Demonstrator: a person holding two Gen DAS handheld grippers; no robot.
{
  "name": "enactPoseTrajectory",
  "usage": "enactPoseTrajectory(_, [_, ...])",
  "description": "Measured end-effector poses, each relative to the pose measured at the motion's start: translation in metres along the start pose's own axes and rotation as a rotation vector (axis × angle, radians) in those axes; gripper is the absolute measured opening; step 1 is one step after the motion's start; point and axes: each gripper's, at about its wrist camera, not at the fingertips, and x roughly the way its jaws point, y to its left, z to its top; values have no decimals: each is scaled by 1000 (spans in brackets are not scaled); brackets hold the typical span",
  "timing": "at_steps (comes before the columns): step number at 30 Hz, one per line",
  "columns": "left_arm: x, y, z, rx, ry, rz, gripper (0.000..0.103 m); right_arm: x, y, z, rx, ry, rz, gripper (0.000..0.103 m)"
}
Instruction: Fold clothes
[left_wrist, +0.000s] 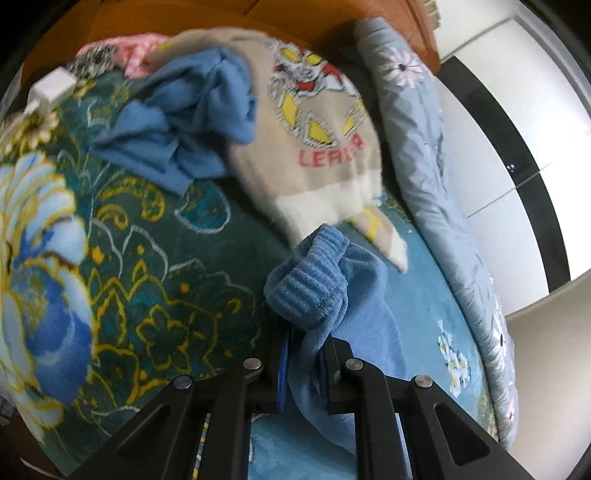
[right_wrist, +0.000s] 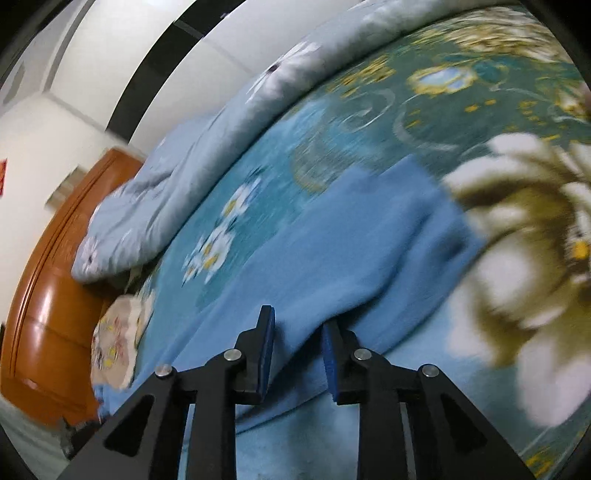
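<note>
A blue fleece garment (left_wrist: 354, 295) with a ribbed cuff (left_wrist: 310, 284) hangs bunched between the fingers of my left gripper (left_wrist: 306, 354), which is shut on it above the bed. In the right wrist view the same blue fleece garment (right_wrist: 351, 236) lies spread on the floral blanket (right_wrist: 424, 96). My right gripper (right_wrist: 299, 332) is shut on a raised fold of its fabric. A beige cartoon sweater (left_wrist: 314, 136) and another blue garment (left_wrist: 184, 125) lie in a heap further up the bed.
A green and blue floral blanket (left_wrist: 155, 266) covers the bed. A rolled light-blue flowered quilt (left_wrist: 424, 155) lies along the bed's edge. An orange wooden headboard (right_wrist: 48, 295) stands behind. A small white box (left_wrist: 51, 90) sits near pink clothing (left_wrist: 136, 51).
</note>
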Motion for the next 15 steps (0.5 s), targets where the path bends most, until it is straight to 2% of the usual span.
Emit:
enactPoseTrajectory(5, [1,6,0,-12,18,7,14,-1,-28,21,140,-36,28,24])
enactPoseTrajectory(7, [2,6,0,-14,21,9,14,-9,-26,24,127,-58,26,3])
enactPoseTrajectory(13, [4,5,0,-8,26,8,15,-41,-16,27,46,-144,28,3])
enactPoseTrajectory(15, [5,4,0,-4,37,10,17,-50,-18,22,21,-162,-2,3])
